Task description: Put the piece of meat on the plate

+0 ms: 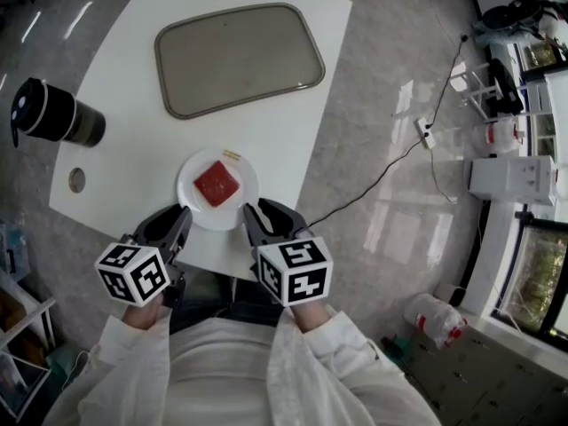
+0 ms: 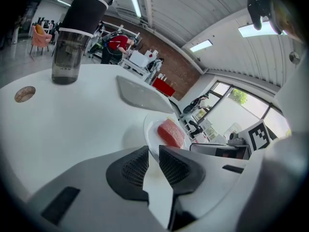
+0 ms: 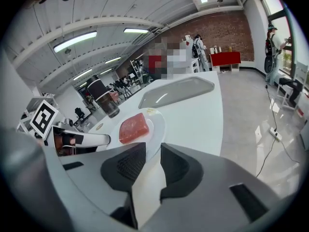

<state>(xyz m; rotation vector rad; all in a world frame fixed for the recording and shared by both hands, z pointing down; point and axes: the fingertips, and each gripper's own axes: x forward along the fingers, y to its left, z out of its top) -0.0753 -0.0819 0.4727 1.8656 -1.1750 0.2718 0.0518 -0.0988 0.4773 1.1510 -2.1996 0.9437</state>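
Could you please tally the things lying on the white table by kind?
Plate: 1
Piece of meat: 1
Tray: 1
Black flask: 1
Brown disc: 1
Yellowish scrap on the plate: 1
Total: 6

Long white fabric sleeves (image 1: 133, 353). Left tongs (image 1: 177, 222), right tongs (image 1: 256, 220): grey shells, black ribbed pads (image 2: 133, 167), white cubes (image 1: 295, 270) bearing black square markers.
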